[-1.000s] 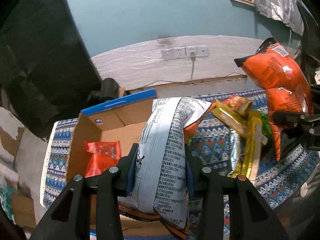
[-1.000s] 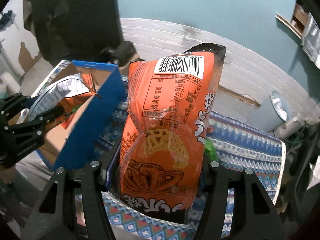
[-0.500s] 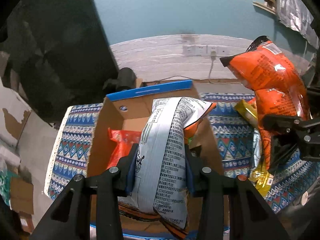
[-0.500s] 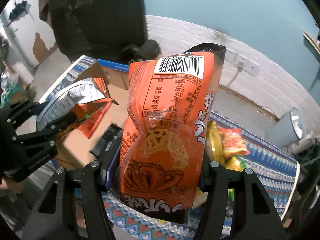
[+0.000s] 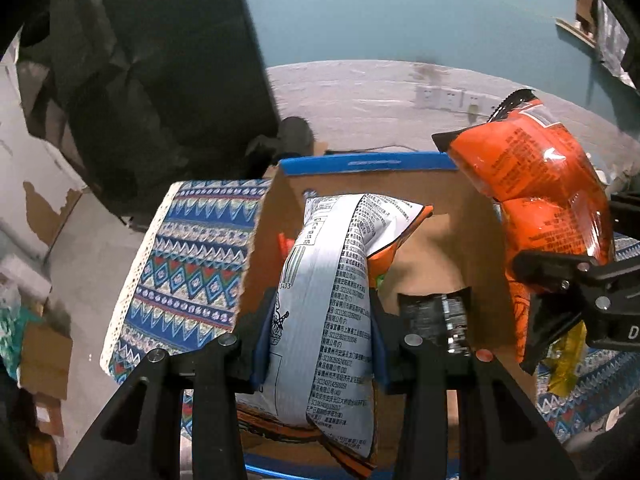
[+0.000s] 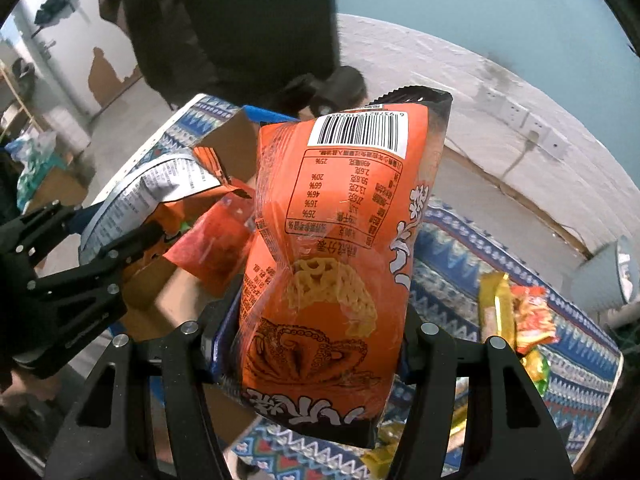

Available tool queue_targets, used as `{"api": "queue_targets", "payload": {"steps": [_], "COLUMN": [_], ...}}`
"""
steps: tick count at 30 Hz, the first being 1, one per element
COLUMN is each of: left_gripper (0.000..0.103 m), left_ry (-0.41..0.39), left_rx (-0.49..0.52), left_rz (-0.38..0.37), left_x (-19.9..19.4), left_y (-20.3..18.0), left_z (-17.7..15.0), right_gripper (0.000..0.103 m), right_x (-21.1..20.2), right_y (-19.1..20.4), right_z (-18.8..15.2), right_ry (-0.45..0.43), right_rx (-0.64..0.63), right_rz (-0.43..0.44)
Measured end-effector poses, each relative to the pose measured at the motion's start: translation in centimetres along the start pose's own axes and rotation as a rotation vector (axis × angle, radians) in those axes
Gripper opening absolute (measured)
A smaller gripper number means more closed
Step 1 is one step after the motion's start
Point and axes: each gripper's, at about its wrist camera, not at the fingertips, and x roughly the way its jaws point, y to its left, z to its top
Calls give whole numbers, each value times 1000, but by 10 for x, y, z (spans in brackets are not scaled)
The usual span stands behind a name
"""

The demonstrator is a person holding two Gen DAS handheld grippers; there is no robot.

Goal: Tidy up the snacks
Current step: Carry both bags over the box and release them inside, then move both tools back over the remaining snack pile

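Fingers (image 5: 260, 344) grip two bags (image 5: 328, 320), one each.

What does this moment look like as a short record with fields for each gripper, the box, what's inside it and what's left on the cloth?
left gripper: shut on silver-grey printed snack bag, above the box
right gripper: shut on orange barcode snack bag, near the box's right wall
box: open cardboard box with blue rim on blue patterned tablecloth
inside box: red packet, black packet
left on cloth: yellow and orange packets
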Motion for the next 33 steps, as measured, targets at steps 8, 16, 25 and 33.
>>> {"api": "queue_targets", "payload": {"steps": [8,16,25,33], "left_gripper": [42,51,56,58], "left_ry": [40,64,51,45], "left_rx": [-34,-64,-69,-47], "left_rz": [17,18,-4,-45], "left_x": [12,16,11,3], "left_y": [16,23,19,-1], "left_z": [-5,-4,-2,2], "right_gripper": [61,68,78,81], "right_x": [21,30,15,1], "right_y": [18,21,14,-6], "right_z": [7,10,10,-5], "right_ry": [36,50,17,8], "right_rx": [-30,-24,-16,28], "right_rz": [38,75,56,29]}}
